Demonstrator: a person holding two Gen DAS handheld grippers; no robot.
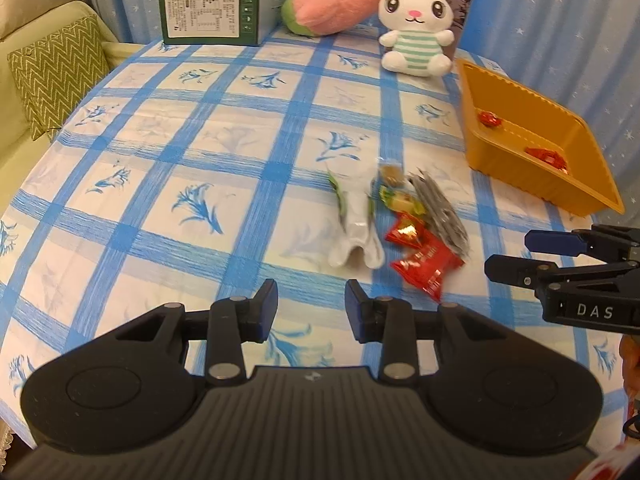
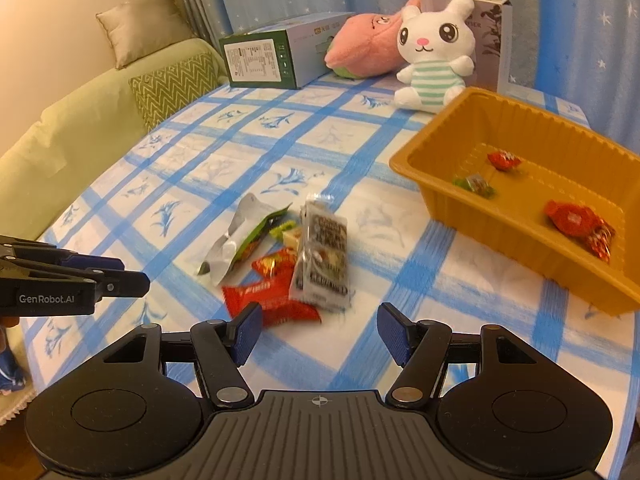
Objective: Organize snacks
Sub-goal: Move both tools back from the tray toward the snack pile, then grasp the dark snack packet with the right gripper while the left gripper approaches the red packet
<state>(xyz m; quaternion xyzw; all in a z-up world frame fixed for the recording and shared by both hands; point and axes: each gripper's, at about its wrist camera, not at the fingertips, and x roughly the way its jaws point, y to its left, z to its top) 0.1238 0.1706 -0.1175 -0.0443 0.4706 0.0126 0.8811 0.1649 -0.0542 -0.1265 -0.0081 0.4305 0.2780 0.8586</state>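
Observation:
A small pile of snacks lies on the blue-checked tablecloth: a white pouch, a grey packet, red packets and wrapped candies. My left gripper hovers open just short of the pile, with nothing between its fingers. The right wrist view shows the same red packet, grey packet and pouch. My right gripper is open and empty, its left pad at the red packet's near edge. The orange tray on the right holds red candies and a green one.
At the table's far edge stand a green box, a pink plush, a white rabbit plush and a grey box. A green sofa with a zigzag cushion sits left of the table. Blue curtains hang behind.

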